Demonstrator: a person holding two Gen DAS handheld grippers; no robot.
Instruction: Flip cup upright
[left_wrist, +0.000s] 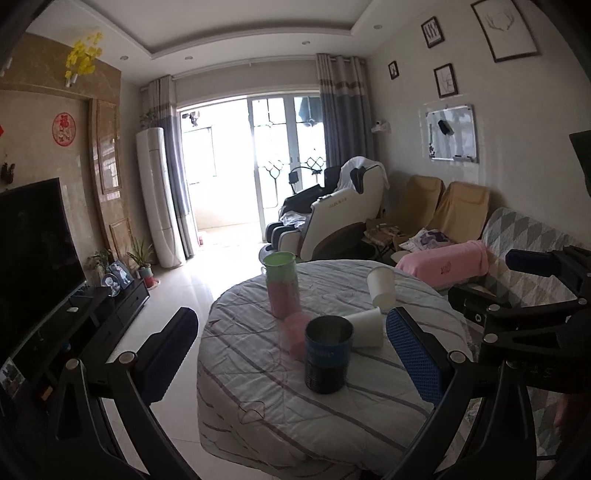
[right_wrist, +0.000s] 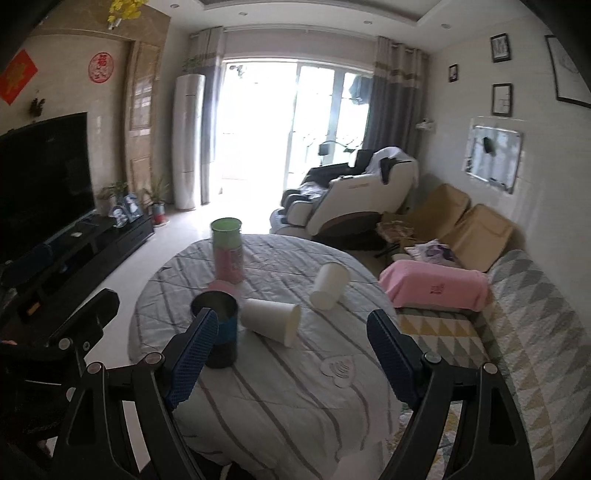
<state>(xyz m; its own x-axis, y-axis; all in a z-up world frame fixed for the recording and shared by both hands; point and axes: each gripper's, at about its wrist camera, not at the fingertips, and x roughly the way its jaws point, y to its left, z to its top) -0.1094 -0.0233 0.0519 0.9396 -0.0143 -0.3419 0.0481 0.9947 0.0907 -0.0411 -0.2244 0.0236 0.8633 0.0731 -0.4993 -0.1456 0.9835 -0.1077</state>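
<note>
Nearest to me, my left tongs (left_wrist: 291, 354) are spread wide with nothing between their blue pads, hanging over the near edge of the round desk (left_wrist: 258, 424) with its striped grey cloth; my right tongs (right_wrist: 291, 354) are equally wide apart and hold nothing, their left pad overlapping the dark tin from the right wrist view. Just past the fingertips stands the dark tin (left_wrist: 328, 354) with a blue band, upright, mouth up. Touching or just beside it on its right lies the near white paper cup (right_wrist: 271, 320), on its side with its long axis roughly level with the cloth; from the right wrist view its open mouth points right and toward me, its closed base toward the tin. Behind the tin lies a pink cup (left_wrist: 295, 330), partly hidden, so I cannot tell how it rests. Farther back and to the right, well apart from the first, is a second white paper cup (right_wrist: 330, 285), tipped over too, mouth pointing up and away to the right, base nearer me. At the far left of the desk stands a tall stack of pink and green cups (right_wrist: 227, 249), upright. Beyond the desk sits a sofa with a pink blanket (right_wrist: 436, 284).
</note>
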